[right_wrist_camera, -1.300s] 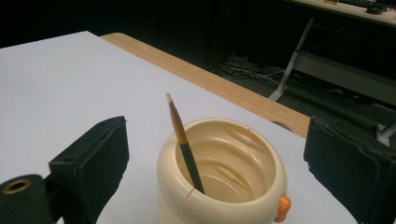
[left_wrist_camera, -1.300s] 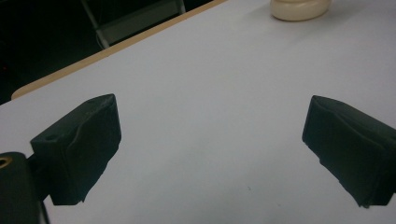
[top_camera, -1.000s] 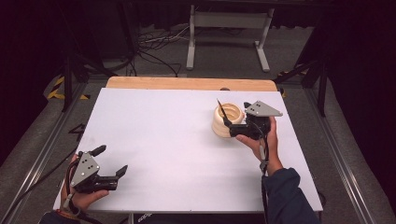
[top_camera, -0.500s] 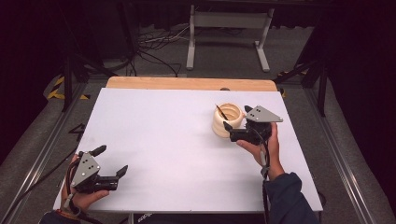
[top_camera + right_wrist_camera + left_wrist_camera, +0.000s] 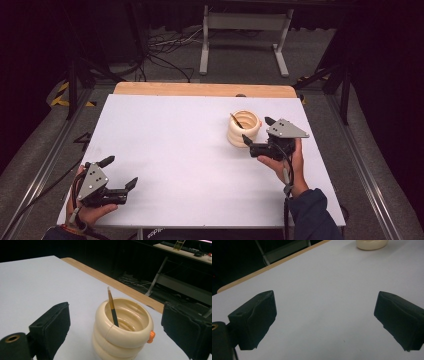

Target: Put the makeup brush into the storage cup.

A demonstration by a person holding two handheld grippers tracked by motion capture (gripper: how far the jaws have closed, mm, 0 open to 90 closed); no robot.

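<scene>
The right gripper (image 5: 256,131) stood with jaws apart just at 4 o'clock of the cream ringed pen holder (image 5: 244,128); its own view revealed a pencil (image 5: 112,308) leaning inside and an orange knob (image 5: 151,336); the left gripper (image 5: 120,172), also apart, rested at the table's (image 5: 190,150) 7 o'clock corner.

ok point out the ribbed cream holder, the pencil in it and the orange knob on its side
ribbed cream holder (image 5: 117,340), right gripper view, front wall
pencil (image 5: 113,310), right gripper view, mid shaft
orange knob (image 5: 151,336), right gripper view, its rounded face
</scene>
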